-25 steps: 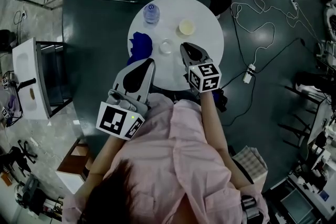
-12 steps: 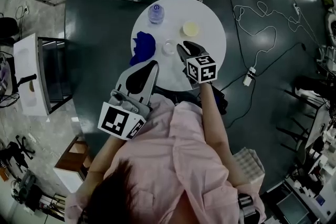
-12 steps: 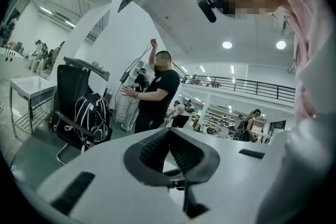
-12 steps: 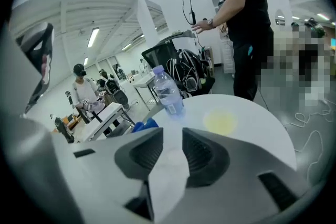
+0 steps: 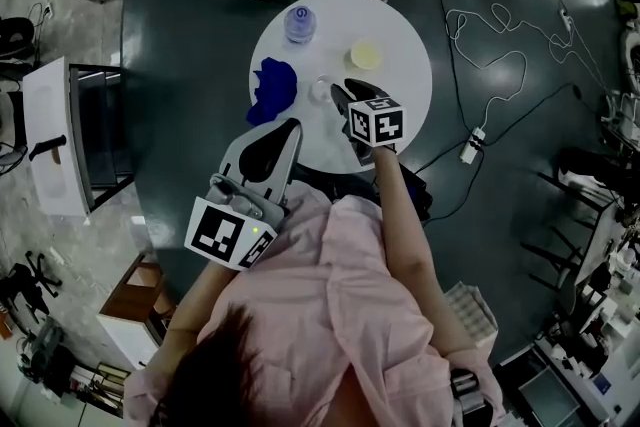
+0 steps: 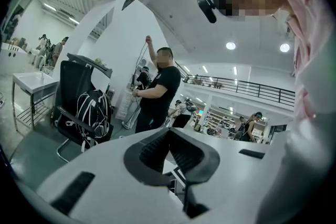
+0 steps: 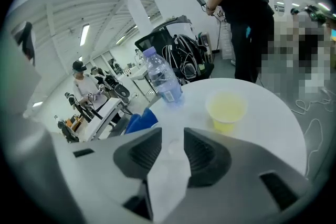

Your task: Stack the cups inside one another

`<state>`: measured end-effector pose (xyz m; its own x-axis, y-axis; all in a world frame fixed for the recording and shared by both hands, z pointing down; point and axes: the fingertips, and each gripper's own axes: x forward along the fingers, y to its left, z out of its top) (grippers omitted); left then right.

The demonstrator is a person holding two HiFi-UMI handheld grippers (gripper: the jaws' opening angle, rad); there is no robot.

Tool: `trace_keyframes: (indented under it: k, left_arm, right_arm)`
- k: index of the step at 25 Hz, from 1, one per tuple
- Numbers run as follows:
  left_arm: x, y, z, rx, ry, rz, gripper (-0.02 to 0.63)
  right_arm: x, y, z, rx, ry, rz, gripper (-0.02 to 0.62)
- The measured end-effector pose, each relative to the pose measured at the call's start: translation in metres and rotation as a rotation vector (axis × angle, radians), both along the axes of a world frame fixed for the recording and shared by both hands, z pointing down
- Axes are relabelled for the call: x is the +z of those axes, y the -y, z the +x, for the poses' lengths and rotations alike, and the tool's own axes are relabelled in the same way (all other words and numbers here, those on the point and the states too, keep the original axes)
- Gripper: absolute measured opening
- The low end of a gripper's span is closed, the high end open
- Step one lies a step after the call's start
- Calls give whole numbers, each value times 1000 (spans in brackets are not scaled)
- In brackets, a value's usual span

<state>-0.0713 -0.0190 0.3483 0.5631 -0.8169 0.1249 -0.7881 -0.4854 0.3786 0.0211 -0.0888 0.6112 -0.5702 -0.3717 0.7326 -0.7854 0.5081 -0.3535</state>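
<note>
A small clear cup (image 5: 320, 90) stands near the middle of the round white table (image 5: 400, 90). A yellow cup (image 5: 366, 53) stands upright behind it to the right. My right gripper (image 5: 336, 92) tilts down at the clear cup. Its jaws have just been opening and are now open. In the right gripper view the clear cup (image 7: 173, 145) shows faintly in the gap at the tips of the right gripper (image 7: 172, 136), and the pads do not press on it. The yellow cup (image 7: 227, 108) is ahead to the right. My left gripper (image 5: 290, 126) hangs at the table's near edge, shut and empty, pointing out level at the room.
A water bottle (image 5: 299, 23) stands at the table's far left, and a crumpled blue cloth (image 5: 272, 87) lies left of the clear cup. A person (image 6: 157, 92) stands beyond the table beside a chair with a backpack (image 6: 92, 113). Cables trail on the floor to the right (image 5: 490, 75).
My right gripper has moved forward and down to the clear cup, and its jaws have gone from shut to open. The left gripper has stayed put.
</note>
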Motion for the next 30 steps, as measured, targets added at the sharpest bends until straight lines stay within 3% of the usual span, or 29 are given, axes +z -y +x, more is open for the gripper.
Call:
trace_keyframes:
  k: [17,25,30]
  left_arm:
    - [1,5,-11,-37,-24,-7,14]
    - [2,4,-14,-46,-30,-17,15]
    - [1,2,-15,-48,-30,-13,15]
  right_arm:
    - [43,0,-3,15,-87,-174,123]
    - [43,-2,-2,28,-99,-156,54]
    - [40,-4,-3,33,-83,-139,44]
